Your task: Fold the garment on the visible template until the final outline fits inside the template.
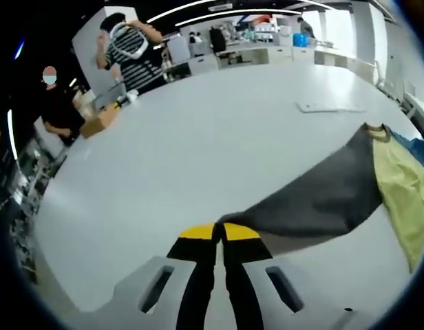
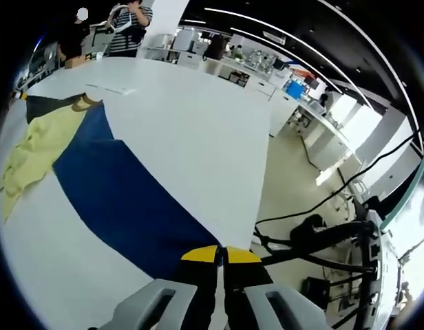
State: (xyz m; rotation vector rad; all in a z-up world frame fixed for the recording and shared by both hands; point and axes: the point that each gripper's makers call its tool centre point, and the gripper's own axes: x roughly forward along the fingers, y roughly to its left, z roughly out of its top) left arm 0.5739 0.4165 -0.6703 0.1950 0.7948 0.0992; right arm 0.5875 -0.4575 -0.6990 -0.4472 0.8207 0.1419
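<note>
left gripper [image 1: 219, 232]: jaws pressed together on a grey corner of the garment [image 1: 336, 192], at the foot of the left gripper view.
right gripper [image 2: 220, 255]: jaws likewise closed, pinching the blue end of the same garment [image 2: 122, 192].
garment position: stretched over the white table [image 1: 198, 137], running away from each gripper toward a yellow middle part.
long axis: it seems to run from one gripper to the other, the cloth pulled taut between them; both hold an end, so neither is nearer.
coming move: probably both ends must travel together toward the yellow part to make a fold; that is a judgement.
template: I cannot pick out an outline on the table; a thin flat sheet [image 1: 329, 106] lies well beyond the cloth.
left gripper view adds: the grey panel, and people standing past the far table edge.
right gripper view adds: the blue panel, the table's near edge and cables [image 2: 322, 237] on the floor beyond it.
</note>
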